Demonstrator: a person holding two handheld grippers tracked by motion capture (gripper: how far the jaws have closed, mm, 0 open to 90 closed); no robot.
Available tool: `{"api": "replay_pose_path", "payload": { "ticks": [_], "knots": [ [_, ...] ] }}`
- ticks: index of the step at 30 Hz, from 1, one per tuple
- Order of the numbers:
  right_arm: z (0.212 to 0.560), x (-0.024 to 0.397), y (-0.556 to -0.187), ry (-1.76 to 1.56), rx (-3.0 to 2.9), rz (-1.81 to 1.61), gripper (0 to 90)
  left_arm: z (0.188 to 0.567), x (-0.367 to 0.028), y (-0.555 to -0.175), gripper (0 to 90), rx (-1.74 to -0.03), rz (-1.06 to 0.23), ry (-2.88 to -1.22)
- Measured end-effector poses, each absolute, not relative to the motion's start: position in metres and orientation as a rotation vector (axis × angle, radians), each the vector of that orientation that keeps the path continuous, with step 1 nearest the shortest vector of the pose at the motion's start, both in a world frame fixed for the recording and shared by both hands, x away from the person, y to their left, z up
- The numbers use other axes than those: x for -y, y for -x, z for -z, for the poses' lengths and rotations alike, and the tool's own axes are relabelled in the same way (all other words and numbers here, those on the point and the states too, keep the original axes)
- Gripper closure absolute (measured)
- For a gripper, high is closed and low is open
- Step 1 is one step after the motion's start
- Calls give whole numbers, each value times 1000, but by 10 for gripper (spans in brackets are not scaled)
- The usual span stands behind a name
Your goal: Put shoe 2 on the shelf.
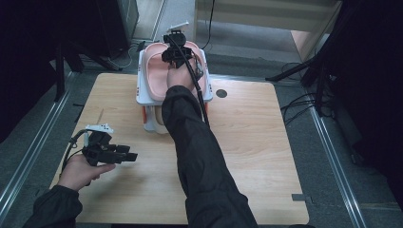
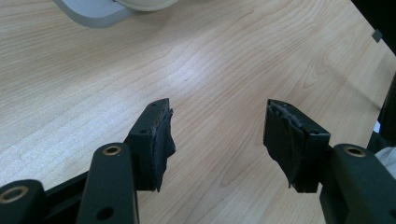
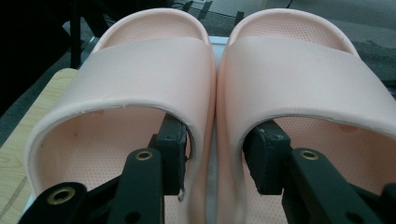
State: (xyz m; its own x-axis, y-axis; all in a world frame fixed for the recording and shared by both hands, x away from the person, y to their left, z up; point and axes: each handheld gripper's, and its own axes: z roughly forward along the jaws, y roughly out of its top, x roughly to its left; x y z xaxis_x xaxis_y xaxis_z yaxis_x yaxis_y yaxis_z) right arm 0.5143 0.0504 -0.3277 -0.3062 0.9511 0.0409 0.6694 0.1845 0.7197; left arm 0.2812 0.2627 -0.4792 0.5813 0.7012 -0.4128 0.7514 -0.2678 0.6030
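Observation:
Two pink slide sandals lie side by side on a white stand [image 1: 141,90] at the table's far edge. The left sandal [image 1: 153,69] [image 3: 140,70] and the right sandal [image 1: 202,64] [image 3: 303,79] touch along their inner sides. My right gripper [image 1: 177,53] [image 3: 215,144] reaches over them with one jaw under each strap. The two adjoining side walls stand between the pads, and a small gap shows at the left pad. My left gripper [image 1: 130,154] [image 2: 217,126] hovers low over the table's near left part, open, with bare wood between its jaws.
The wooden table [image 1: 247,142] has a dark round grommet [image 1: 221,93] right of the stand. The stand's white base [image 2: 93,11] lies ahead of the left gripper. Dark tripod legs and cables [image 1: 304,76] stand off the table's far right corner.

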Motion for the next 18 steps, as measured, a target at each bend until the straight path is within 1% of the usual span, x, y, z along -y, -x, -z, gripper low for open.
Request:
{"api": "replay_pose_path", "payload": {
  "ticks": [5,18],
  "knots": [
    [329,-47,-513,-1503,-2071,-918,575,480,-263,-281,414,-1162,81,-2017],
    [324,-33,-502,-1502,-2100,-1002,559,480,-263,-281,412,-1169,74,-2022]
  ]
}}
